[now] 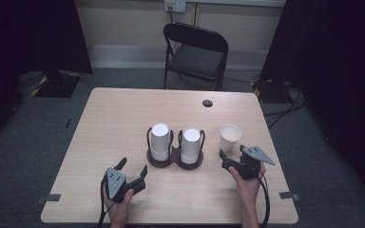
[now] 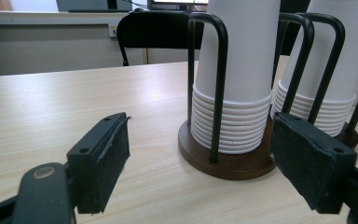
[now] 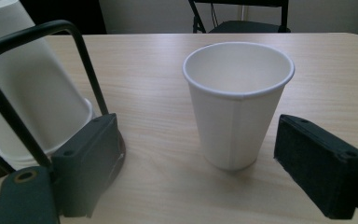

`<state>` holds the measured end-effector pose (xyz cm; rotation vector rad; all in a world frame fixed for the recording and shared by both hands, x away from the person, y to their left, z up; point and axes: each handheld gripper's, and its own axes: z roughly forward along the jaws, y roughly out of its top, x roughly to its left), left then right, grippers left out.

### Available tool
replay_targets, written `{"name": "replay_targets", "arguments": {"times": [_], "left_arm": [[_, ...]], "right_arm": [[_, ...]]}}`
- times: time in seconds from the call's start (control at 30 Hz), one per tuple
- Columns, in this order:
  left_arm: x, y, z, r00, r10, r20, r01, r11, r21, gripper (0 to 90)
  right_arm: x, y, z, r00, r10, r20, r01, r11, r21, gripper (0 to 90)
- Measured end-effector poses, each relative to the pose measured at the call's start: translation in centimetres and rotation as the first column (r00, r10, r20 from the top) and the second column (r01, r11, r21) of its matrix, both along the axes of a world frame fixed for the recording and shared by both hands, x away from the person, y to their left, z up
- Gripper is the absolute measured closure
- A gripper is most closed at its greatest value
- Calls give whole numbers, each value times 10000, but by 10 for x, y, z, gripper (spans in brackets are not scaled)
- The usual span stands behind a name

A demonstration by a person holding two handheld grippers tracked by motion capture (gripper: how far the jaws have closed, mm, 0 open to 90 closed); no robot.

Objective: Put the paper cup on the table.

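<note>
A brown two-post cup holder [image 1: 175, 163] stands mid-table with two stacks of upside-down white paper cups, the left stack [image 1: 160, 141] and the right stack [image 1: 190, 145]. A single upright white paper cup [image 1: 230, 137] stands to their right. My left gripper [image 1: 133, 168] rests open near the front edge, pointing at the holder [image 2: 228, 163] and the left stack [image 2: 235, 70], with nothing between its jaws. My right gripper [image 1: 232, 153] is open just in front of the single cup [image 3: 237, 102], its jaws apart on either side without touching it.
The wooden table [image 1: 119, 114] has a cable hole [image 1: 207, 103] near its far edge. A black folding chair [image 1: 196, 52] stands behind the table. Bare tabletop lies left of the holder and along the front edge between my hands.
</note>
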<state>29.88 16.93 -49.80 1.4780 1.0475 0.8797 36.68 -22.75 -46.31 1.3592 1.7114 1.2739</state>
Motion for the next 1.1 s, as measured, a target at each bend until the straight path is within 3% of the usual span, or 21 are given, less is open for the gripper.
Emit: {"name": "replay_targets", "arguments": {"times": [0.43, 0.93, 1.1], "left_arm": [[1, 0, 0, 9999, 8, -110, -9, 10000, -73, 202], [0, 1, 0, 9999, 44, -130, -44, 10000, -64, 202], [0, 1, 0, 9999, 64, -120, -65, 10000, -68, 202]], "right_arm": [[-32, 19, -4, 9973, 67, 728, -57, 9999, -130, 137], [-60, 47, -15, 9850, 118, 1722, -105, 9999, -87, 137], [-65, 52, -23, 9844, 247, 1742, -246, 9997, -28, 137]]}}
